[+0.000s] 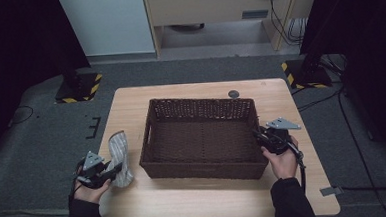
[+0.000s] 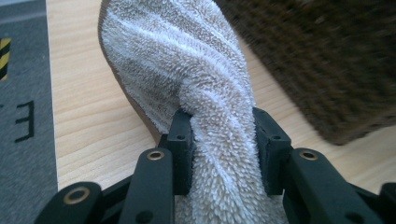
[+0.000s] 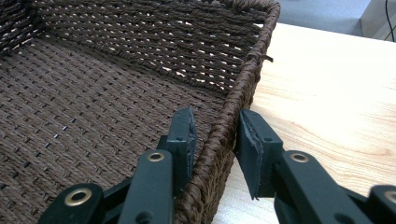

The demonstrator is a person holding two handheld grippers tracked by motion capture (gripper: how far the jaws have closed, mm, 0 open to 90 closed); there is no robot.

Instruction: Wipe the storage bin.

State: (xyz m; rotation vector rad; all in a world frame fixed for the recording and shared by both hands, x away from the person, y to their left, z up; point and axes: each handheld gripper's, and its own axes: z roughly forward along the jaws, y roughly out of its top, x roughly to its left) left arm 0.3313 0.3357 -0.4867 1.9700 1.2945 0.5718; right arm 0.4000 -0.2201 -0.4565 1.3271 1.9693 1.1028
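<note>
the grey terry towel [image 1: 119,157] lies on the table [image 1: 195,198] at about 9 o'clock from the woven basket [image 1: 204,174], just beside its left wall. the left tool [image 1: 115,168] has closed on the near end of it: in the left gripper view the cloth [image 2: 219,154] is bunched between both jaws and the pile bulges out around them, so the jaws stand only a little apart and the grip looks firm.

i judge the towel is light, soft and without any stiffness. it will hang and fold when it is lifted, and the free end at 12 o'clock will trail behind. the loops give good friction, so slipping is not likely. a hold on a thick gathered fold, as now, is better than a hold on a thin edge.

the right tool [image 1: 258,134] is at 3 o'clock of the basket. its jaws [image 3: 215,140] stand on both sides of the braided rim, one inside and one outside, and appear to clamp it. the basket is stiff and rather light, so this hold can steady it.
</note>
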